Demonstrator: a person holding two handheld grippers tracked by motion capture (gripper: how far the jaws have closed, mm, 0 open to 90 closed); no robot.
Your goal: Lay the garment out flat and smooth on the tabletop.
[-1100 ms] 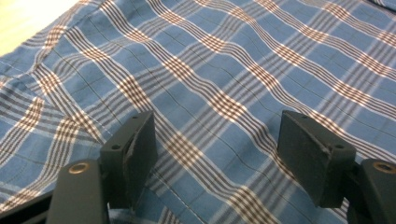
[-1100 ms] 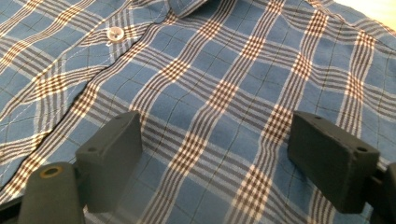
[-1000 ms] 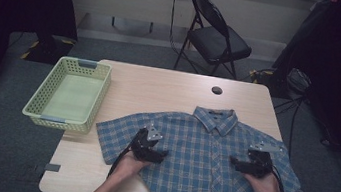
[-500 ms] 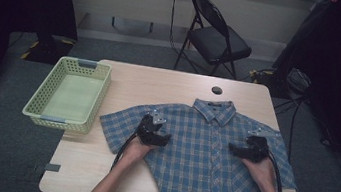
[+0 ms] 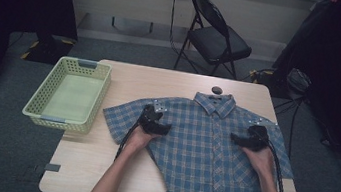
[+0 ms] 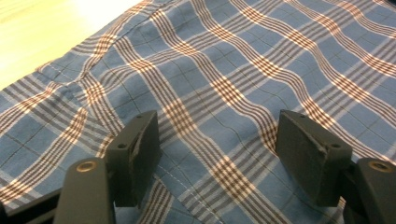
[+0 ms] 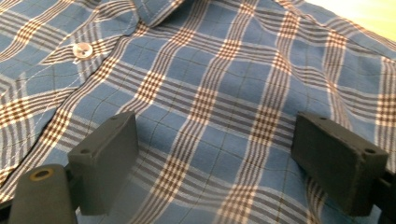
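A: State the position of the plaid shirt (image 5: pixel 211 152).

B: The shirt lies face up and buttoned on the table (image 5: pixel 98 166). Its collar sits near the far edge and its hem overhangs the near edge. A green basket (image 5: pixel 69 93) stands at the table's left edge, apart from the shirt.

A: Gripper status?

B: The left gripper (image 5: pixel 154 120) rests over the shirt's left shoulder area, jaws wide apart, fabric beneath them, nothing pinched. The right gripper (image 5: pixel 252 137) is over the other shoulder, jaws equally wide, gripping nothing.

A: Step in hand?

B: Probably spreading or positioning the shirt ahead of a fold. The next move calls for lowering each gripper and closing on a single cloth layer near the shoulders.
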